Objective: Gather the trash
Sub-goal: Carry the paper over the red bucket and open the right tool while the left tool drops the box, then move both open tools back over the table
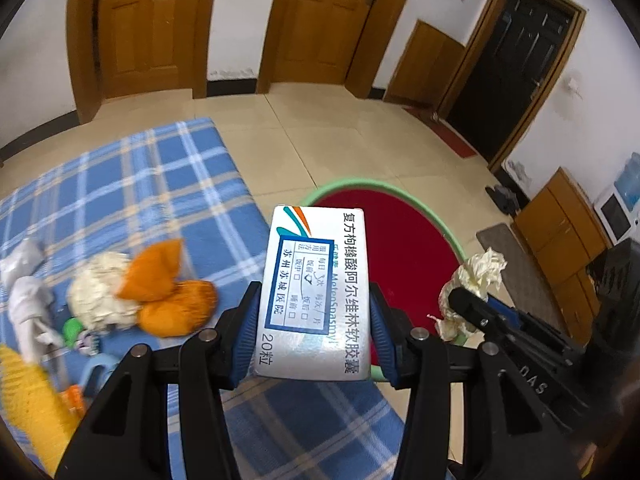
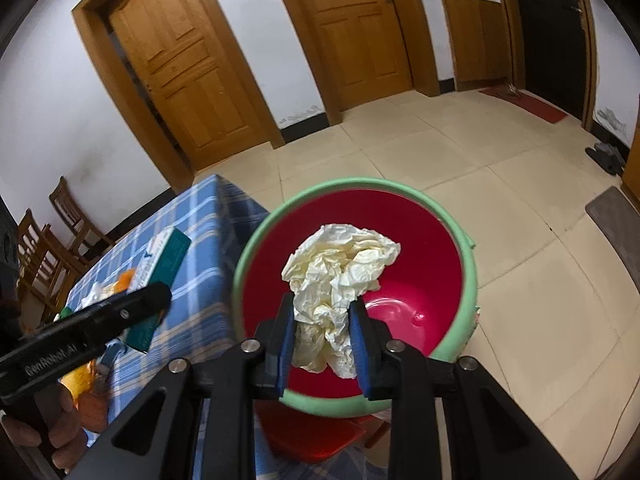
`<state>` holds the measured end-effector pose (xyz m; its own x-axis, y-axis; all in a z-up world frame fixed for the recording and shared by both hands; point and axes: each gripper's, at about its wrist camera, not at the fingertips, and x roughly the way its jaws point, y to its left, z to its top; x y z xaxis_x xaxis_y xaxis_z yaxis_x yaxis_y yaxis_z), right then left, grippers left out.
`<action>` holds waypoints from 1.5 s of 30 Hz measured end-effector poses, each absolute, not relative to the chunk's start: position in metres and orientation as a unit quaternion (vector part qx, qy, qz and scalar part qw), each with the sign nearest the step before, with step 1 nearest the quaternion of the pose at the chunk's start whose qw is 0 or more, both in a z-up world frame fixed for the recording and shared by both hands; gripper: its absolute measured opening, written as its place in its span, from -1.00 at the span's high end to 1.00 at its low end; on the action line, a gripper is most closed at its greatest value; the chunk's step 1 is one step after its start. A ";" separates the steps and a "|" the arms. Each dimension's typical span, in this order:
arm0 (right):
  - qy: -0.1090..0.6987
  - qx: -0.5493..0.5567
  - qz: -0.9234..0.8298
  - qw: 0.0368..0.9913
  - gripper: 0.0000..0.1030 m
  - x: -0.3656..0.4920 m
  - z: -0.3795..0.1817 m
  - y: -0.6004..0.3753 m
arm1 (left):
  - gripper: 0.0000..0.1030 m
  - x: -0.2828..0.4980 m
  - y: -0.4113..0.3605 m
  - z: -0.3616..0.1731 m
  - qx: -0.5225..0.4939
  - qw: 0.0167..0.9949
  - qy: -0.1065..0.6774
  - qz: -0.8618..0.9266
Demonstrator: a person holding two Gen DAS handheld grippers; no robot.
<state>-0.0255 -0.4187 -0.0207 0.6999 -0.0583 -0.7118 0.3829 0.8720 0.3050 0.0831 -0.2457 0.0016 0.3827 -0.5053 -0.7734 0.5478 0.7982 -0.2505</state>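
My left gripper (image 1: 314, 320) is shut on a white medicine box (image 1: 314, 280) with blue print, held above the table edge beside the bin. My right gripper (image 2: 322, 336) is shut on a crumpled cream paper ball (image 2: 340, 272), held over the open mouth of the red bin with a green rim (image 2: 420, 304). The bin (image 1: 400, 248) stands on the floor next to the blue plaid table (image 1: 140, 184). The paper ball (image 1: 476, 280) and right gripper also show at the right of the left wrist view. The box (image 2: 164, 260) and left gripper show at the left of the right wrist view.
On the table lie orange peels (image 1: 168, 292), a whitish crumpled wad (image 1: 100, 288), white wrappers (image 1: 28, 292), a yellow item (image 1: 28, 392) and small toys. Wooden chairs (image 2: 48, 240) stand beyond the table. Doors, a cabinet (image 1: 560, 236) and floor mats lie around the tiled floor.
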 end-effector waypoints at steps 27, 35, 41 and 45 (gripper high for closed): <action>0.376 0.263 -0.140 0.878 0.31 -0.019 -0.050 -0.447 | -0.23 0.097 -0.275 -0.018 0.039 0.826 0.475 -0.301; 0.366 0.269 -0.142 0.879 -0.15 -0.022 -0.046 -0.447 | -0.23 0.095 -0.259 -0.007 0.024 0.833 0.468 -0.293; 0.354 0.270 -0.142 0.884 -0.18 -0.027 -0.035 -0.445 | -0.23 0.089 -0.249 0.005 0.017 0.839 0.460 -0.291; 0.347 0.270 -0.137 0.887 -0.19 -0.031 -0.026 -0.439 | -0.23 0.086 -0.244 0.015 0.013 0.843 0.455 -0.287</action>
<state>-0.0314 -0.4392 -0.0255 0.7208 -0.0563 -0.6909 0.4313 0.8167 0.3834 0.0858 -0.2444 0.0145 0.4205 -0.4722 -0.7748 0.4956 0.8348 -0.2398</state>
